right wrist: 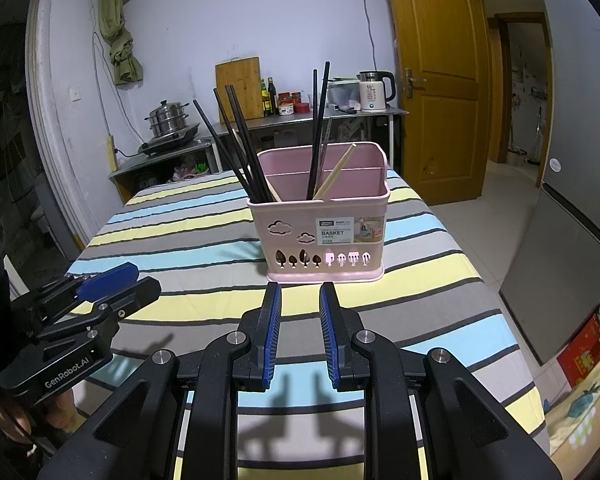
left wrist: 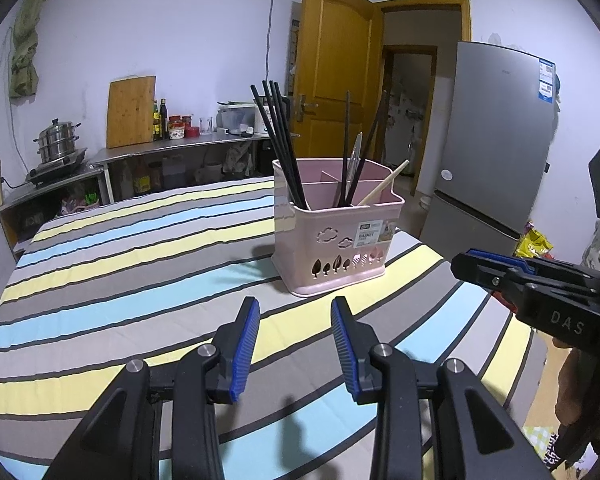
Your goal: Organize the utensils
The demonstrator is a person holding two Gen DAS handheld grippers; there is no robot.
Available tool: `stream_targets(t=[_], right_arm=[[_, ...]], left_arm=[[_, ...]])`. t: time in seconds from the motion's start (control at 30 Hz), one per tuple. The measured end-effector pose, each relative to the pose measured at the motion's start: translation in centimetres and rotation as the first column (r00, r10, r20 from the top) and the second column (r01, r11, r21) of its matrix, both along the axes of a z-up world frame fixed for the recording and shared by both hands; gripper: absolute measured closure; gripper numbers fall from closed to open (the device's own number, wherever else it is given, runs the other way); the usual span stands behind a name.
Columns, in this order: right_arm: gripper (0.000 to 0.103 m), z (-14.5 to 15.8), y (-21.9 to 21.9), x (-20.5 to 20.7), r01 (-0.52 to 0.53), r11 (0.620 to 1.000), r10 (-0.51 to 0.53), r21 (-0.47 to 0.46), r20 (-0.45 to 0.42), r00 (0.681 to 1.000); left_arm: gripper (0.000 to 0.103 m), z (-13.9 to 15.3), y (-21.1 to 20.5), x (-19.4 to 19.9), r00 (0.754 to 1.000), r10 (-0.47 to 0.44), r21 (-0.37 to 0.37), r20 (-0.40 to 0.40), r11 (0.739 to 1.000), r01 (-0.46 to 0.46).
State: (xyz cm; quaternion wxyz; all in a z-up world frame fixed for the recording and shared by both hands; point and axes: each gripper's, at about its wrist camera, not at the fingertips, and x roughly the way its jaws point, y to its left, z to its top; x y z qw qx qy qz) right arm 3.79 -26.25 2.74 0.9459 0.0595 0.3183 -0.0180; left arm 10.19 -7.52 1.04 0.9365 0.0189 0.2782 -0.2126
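Basket: one pink utensil basket [right wrist: 324,236] with compartments stands on the striped tablecloth [right wrist: 187,236].
Left compartment: about four black chopsticks [right wrist: 235,148] lean left.
Right compartment: two black chopsticks [right wrist: 320,128], one pale wooden chopstick [right wrist: 336,172] and a thin clear utensil.
Left gripper [left wrist: 293,312]: just before the basket, fingers wide apart, holding nothing.
Right gripper [right wrist: 300,300]: just before the basket, fingers narrowly parted, holding nothing.

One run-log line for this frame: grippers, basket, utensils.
left gripper: open, empty | right gripper: open, empty | pink plastic utensil basket: upright on striped tablecloth | black chopsticks: inside basket | nothing held
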Motion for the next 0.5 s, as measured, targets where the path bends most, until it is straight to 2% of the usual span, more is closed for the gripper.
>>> stream_targets(t=[0.5], right_arm=[[0.083, -0.49, -0.17, 0.08, -0.003, 1.0, 0.003, -0.002, -0.003, 1.0]], left_arm=[[0.066, -0.15, -0.39, -0.05, 1.0, 0.009, 0.015, 0.0, 1.0, -0.009]])
